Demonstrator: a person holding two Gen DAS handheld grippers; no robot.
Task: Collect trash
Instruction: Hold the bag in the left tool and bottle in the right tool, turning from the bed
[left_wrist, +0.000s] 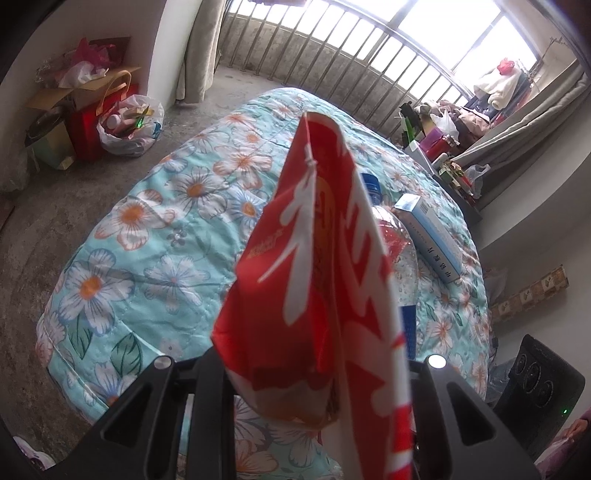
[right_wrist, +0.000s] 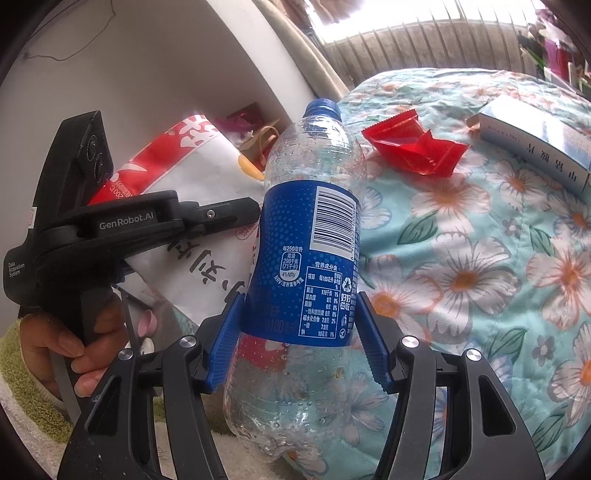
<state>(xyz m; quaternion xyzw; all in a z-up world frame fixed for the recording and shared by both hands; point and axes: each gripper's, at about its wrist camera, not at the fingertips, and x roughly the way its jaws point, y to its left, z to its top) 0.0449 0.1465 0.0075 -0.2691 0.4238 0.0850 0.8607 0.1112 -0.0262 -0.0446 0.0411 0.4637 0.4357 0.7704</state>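
Bottle (right_wrist: 306, 236) over quilt (right_wrist: 480, 280); wrapper (right_wrist: 413, 147) right of bottle; box (right_wrist: 535, 144) right of wrapper.

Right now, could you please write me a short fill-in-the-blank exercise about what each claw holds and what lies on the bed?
1. The right claw is shut on an empty plastic ____ with a blue label.
2. The left claw grips a red and white paper ____.
3. A crumpled wrapper on the floral quilt is ____ in colour.
4. Beside the wrapper lies a pale blue ____.

Missing words: bottle; bag; red; box
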